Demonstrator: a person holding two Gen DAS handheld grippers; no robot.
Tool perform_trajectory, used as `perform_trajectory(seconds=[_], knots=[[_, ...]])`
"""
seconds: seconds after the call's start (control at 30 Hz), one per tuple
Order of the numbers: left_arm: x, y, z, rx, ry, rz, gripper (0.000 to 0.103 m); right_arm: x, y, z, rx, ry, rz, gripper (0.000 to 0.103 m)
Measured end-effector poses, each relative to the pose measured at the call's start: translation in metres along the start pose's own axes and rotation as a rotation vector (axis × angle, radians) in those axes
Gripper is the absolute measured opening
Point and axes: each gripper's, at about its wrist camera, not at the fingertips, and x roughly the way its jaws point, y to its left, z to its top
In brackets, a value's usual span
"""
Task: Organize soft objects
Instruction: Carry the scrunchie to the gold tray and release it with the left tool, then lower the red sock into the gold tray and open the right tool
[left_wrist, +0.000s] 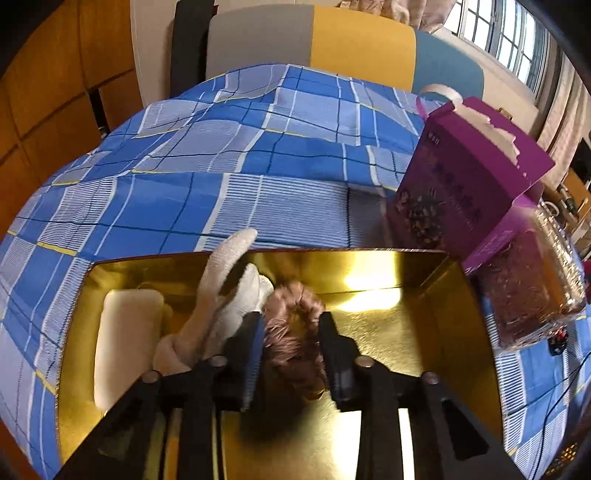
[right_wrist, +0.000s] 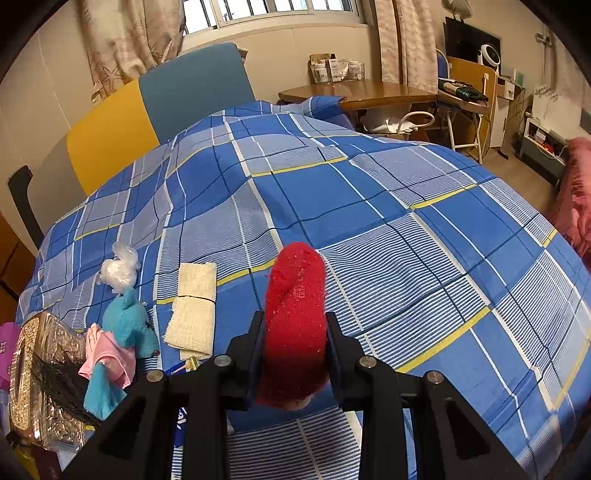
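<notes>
Inside an open gold-lined box (left_wrist: 406, 332), my left gripper (left_wrist: 291, 332) holds a brown furry piece (left_wrist: 291, 325); the fur touches both pads. A pale grey sock (left_wrist: 225, 295) and a white foam block (left_wrist: 125, 332) lie in the box to its left. My right gripper (right_wrist: 295, 332) is shut on a red fuzzy sock (right_wrist: 295, 295), which sticks up above the blue checked bedspread (right_wrist: 406, 240). On the spread to its left lie a cream cloth (right_wrist: 194, 306), a turquoise soft toy (right_wrist: 127, 321), a pink cloth (right_wrist: 107, 354) and a white plastic wad (right_wrist: 120, 269).
A purple carton (left_wrist: 461, 192) leans at the gold box's right corner, above a clear container (left_wrist: 535, 295) of dark contents. A glittery box (right_wrist: 40, 376) with black hair on it stands at the lower left of the right wrist view. Wooden furniture (right_wrist: 362, 92) stands beyond the bed.
</notes>
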Motion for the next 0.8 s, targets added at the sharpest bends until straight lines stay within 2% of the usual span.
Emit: perform_trajectory(seconds=[0.13, 0.33, 0.4, 0.5, 0.63, 0.8], knots=[[-0.016, 0.004, -0.008, -0.043, -0.028, -0.064, 0.038, 0.000, 0.000, -0.001, -0.001, -0.005, -0.003, 0.030], [-0.050, -0.003, -0.027, -0.037, -0.121, -0.092, 0.038, -0.004, 0.002, -0.001, 0.001, -0.018, -0.013, 0.030], [-0.058, -0.004, -0.032, -0.033, -0.133, -0.094, 0.038, -0.010, 0.002, -0.001, 0.000, -0.043, -0.019, 0.030], [-0.068, -0.004, -0.038, -0.026, -0.149, -0.139, 0.038, -0.024, 0.002, -0.003, 0.012, -0.095, -0.008, 0.030], [-0.075, -0.004, -0.044, -0.010, -0.148, -0.171, 0.038, -0.040, 0.004, -0.014, 0.056, -0.121, 0.080, 0.030], [-0.087, -0.005, -0.049, -0.012, -0.157, -0.235, 0.038, -0.054, 0.022, -0.037, 0.033, -0.090, 0.147, 0.030]])
